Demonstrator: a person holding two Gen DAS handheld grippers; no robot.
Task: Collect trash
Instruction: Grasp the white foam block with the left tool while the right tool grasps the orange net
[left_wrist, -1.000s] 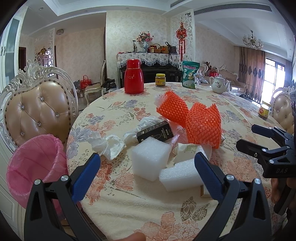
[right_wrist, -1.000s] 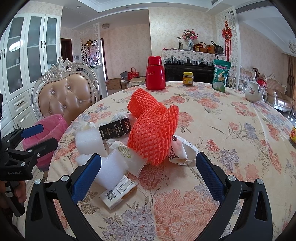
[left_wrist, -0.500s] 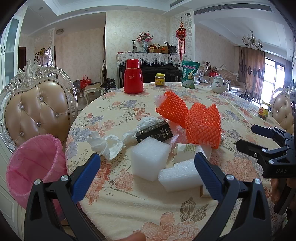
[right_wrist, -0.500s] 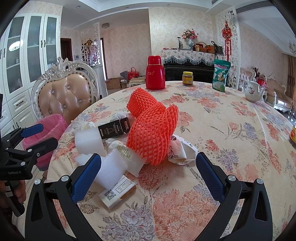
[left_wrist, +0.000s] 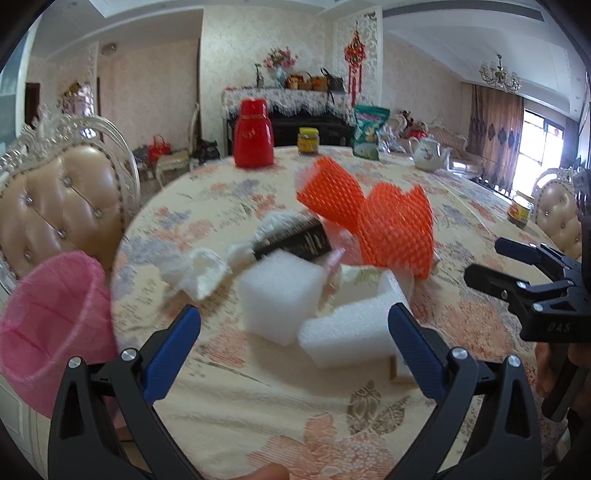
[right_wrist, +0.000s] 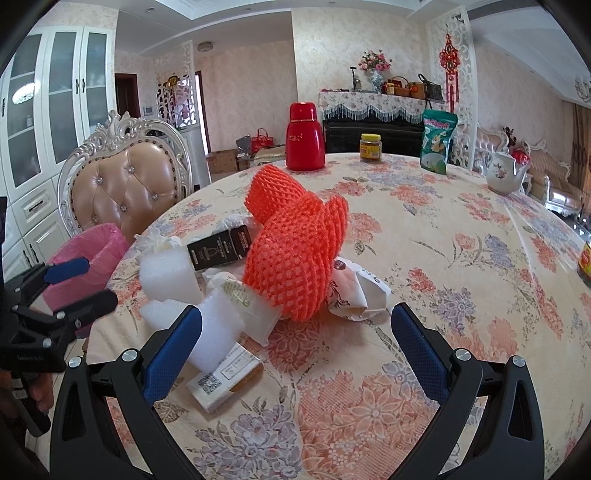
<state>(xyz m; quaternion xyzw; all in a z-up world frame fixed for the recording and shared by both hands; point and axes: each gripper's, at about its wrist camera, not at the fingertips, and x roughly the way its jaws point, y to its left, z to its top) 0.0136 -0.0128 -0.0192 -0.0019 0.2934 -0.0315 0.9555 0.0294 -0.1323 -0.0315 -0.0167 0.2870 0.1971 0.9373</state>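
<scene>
The left gripper (left_wrist: 293, 343) is hovering low over the near edge of the table (left_wrist: 258, 406), its blue-padded jaws standing wide apart and holding nothing. The trash pile is lying ahead of those jaws in the centre of the left wrist frame. A white foam cube (left_wrist: 279, 295) is sitting between and just beyond the fingertips, and a second foam block (left_wrist: 351, 338) is lying to its right, just beside the right-hand fingertip. Behind them a black box (left_wrist: 295, 242) is leaning on crumpled white tissue (left_wrist: 197, 269), and two orange foam nets (left_wrist: 391, 229) are standing further back, right of centre. A pink-lined bin (left_wrist: 51, 321) is sitting at the lower left of the frame, off the table edge.

The right gripper (right_wrist: 295, 341) is also hanging over the table with its jaws spread wide and empty. In its view the orange nets are rising just above centre, beyond the fingertips, with a crumpled paper wrapper (right_wrist: 354, 291) touching them on the right. A small labelled carton (right_wrist: 225, 376) is lying flat just beside the left-hand fingertip, partly under the foam.
</scene>
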